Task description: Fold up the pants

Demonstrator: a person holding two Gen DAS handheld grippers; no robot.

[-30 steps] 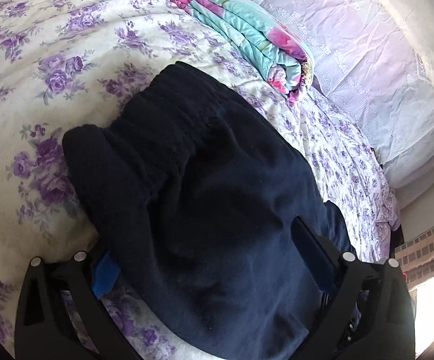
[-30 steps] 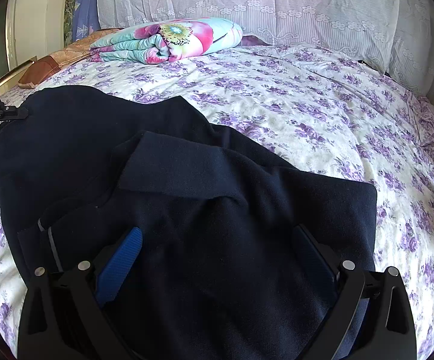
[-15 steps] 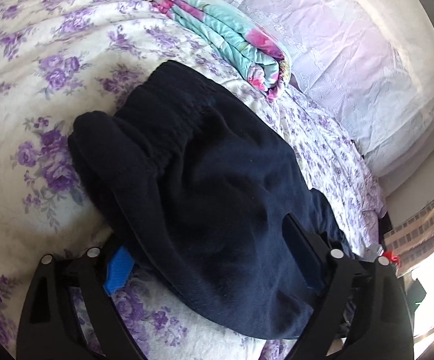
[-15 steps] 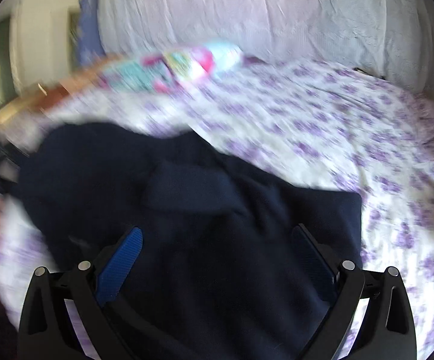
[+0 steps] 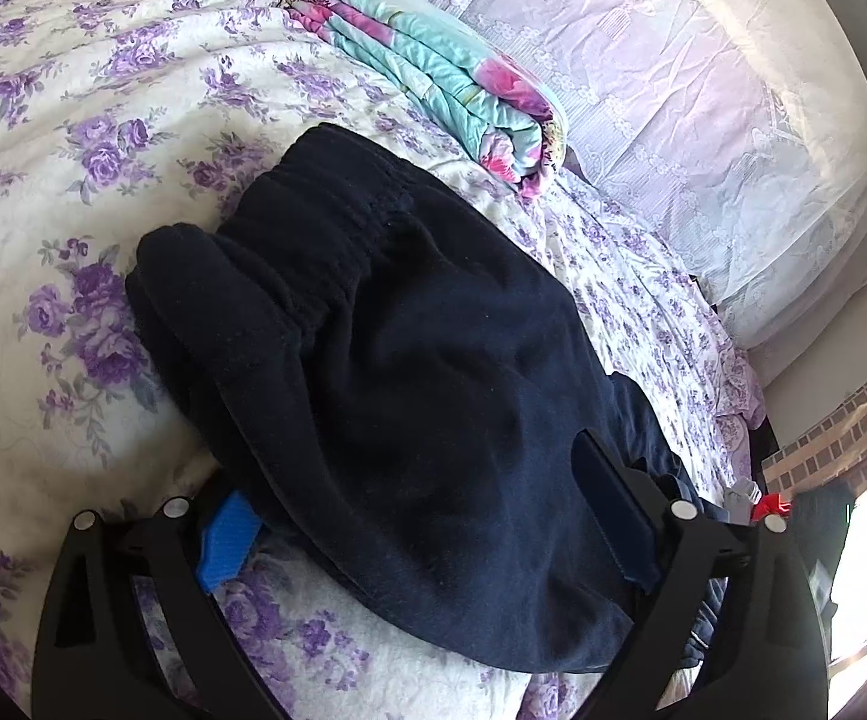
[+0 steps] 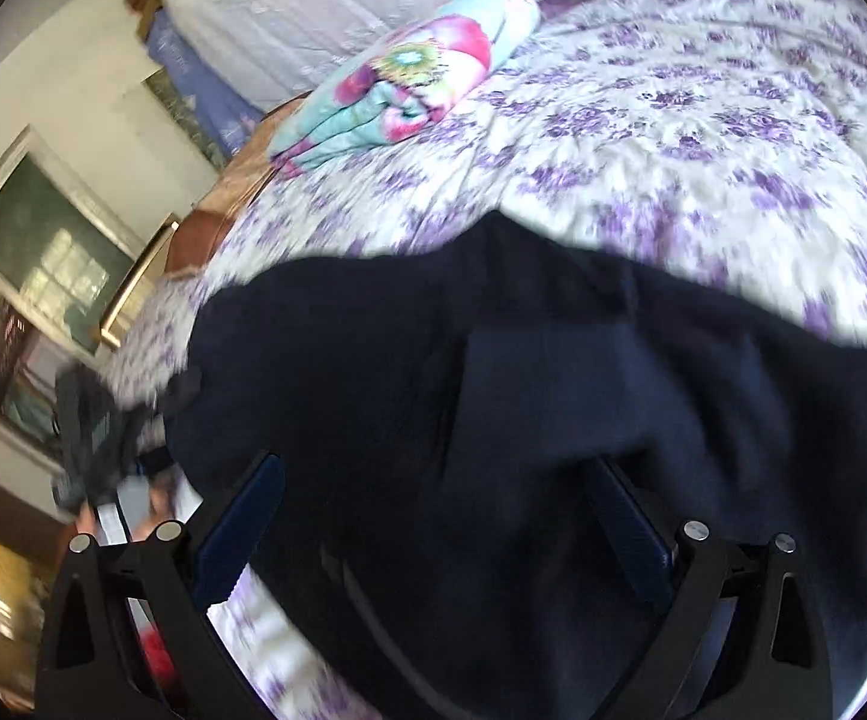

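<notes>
Navy fleece pants (image 5: 409,372) lie bunched on the floral bedspread (image 5: 73,120), elastic waistband toward the folded turquoise quilt (image 5: 433,78); compared with a second ago the right wrist view has swung and tilted sharply, so the window frame (image 6: 43,252) now shows at its left and the picture is smeared with motion; the pants' flat spread has given way to a heaped fold, which suggests a fold is being carried across rather than finished. Seen from the left wrist, little has shifted; the left gripper (image 5: 427,516) sits low at the garment's near edge, jaws spread wide with cloth lying between them, not pinched. The right gripper (image 6: 433,522) likewise stands released, tilted over the dark fabric; whether cloth rides on it cannot be told.
</notes>
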